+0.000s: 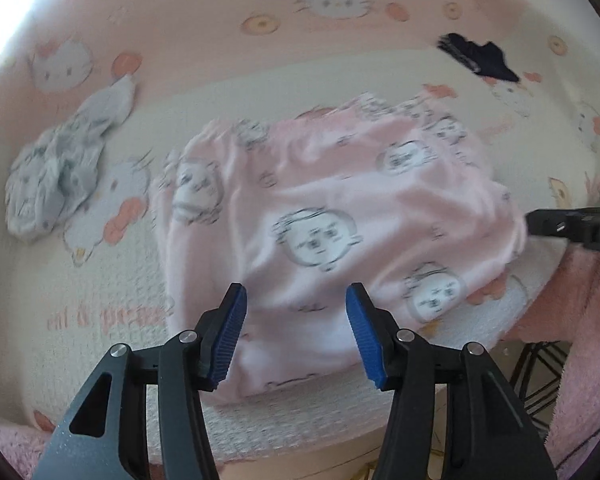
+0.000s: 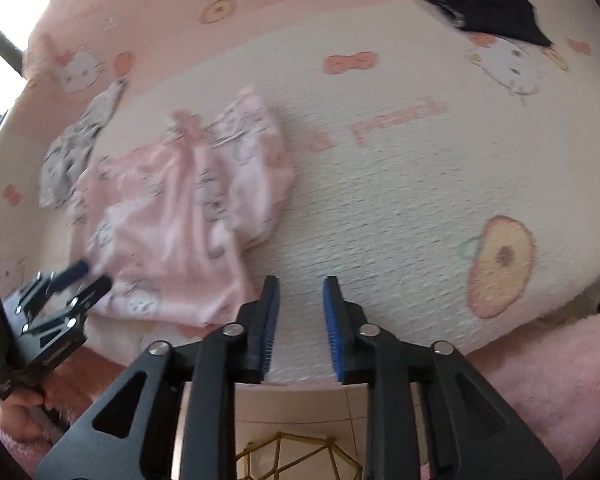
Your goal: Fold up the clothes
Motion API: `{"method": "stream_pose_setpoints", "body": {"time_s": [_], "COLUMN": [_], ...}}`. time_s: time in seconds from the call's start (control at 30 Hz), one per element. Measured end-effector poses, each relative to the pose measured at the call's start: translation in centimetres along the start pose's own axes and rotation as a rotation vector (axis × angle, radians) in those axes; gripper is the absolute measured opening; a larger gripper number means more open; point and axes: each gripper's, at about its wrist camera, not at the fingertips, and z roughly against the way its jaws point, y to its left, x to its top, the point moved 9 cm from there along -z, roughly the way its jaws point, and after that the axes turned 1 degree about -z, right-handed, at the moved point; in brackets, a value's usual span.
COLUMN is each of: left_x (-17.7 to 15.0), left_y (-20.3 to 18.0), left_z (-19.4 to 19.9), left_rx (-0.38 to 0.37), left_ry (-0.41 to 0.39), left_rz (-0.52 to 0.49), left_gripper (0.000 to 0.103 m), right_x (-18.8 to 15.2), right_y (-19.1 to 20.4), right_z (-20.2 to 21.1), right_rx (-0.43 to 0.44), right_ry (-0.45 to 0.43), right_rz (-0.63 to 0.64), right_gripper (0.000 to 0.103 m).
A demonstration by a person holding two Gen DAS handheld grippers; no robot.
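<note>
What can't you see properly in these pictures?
- Pink garment: blurred in both views, so its kind and folds are unclear; the left gripper covers its near edge in the left view.
- Grey garment: crumpled and blurred, kind unclear.
- Dark garment: far off, small, kind unclear.
- Right gripper: in the left view only its tip shows, cut by the right edge.
- Print on the cloth: blurred, unreadable.

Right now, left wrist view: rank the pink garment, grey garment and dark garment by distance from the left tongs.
1. pink garment: directly under and ahead of the left tongs, which are open.
2. grey garment: off to the left, crumpled on the towel.
3. dark garment: far back on the right.
</note>
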Motion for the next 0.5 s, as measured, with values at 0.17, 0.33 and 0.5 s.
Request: {"method": "stream_pose_setpoints", "body": {"time_s": [0.17, 0.33, 0.5], "left_x": [-0.3, -0.8, -0.6], "left_y": [-0.2, 0.7, 0.8], "left_z": [-1.2, -1.5, -1.8], "left_rx": [0.011, -0.034, -0.024], "left_ry": [0.051, 0.067, 0.072], "left_rz": [-0.009, 0.047, 0.035], "left_gripper": [0.054, 0.057, 0.059], "right_x": [-0.7, -0.3, -0.9], "right_y": [2.5, 4.1, 3.6], "right_z": [-1.5, -1.0, -2.7], "right_rx": [0.040, 0.054, -0.062], "right_ry": [0.043, -0.008, 0.056], "right_rz": [0.102, 0.174, 0.232], "right_gripper": [0.026, 0.027, 0.024]}}
